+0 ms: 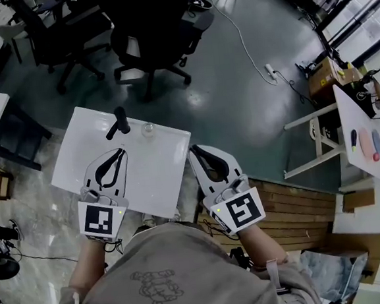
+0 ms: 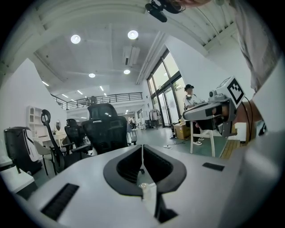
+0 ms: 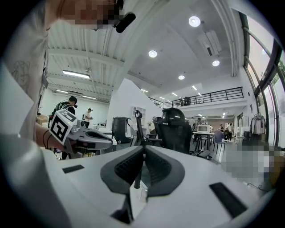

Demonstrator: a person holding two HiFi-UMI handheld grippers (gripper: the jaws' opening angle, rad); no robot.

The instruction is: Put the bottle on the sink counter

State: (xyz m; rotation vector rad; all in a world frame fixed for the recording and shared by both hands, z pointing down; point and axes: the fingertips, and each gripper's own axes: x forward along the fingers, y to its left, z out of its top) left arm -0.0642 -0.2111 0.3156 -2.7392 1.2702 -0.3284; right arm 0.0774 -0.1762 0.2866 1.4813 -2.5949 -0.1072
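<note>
A small clear bottle [image 1: 147, 128] stands on the white sink counter [image 1: 83, 134], just right of the black faucet [image 1: 118, 121]. My left gripper [image 1: 119, 151] hovers over the counter a little short of the faucet, jaws shut and empty. My right gripper [image 1: 194, 151] hangs just off the counter's right edge, also shut on nothing. In the left gripper view the jaws [image 2: 142, 147] meet in a thin line, with a clear bottle top [image 2: 145, 189] showing in the gap below. The right gripper view shows its shut jaws [image 3: 143, 149], with the faucet stem [image 3: 138, 178] behind them.
Black office chairs [image 1: 153, 32] stand on the dark floor beyond the counter. A white table [image 1: 367, 132] with small items is at the right, wooden boards [image 1: 300, 204] at its foot. A power strip and cable [image 1: 270, 71] lie on the floor.
</note>
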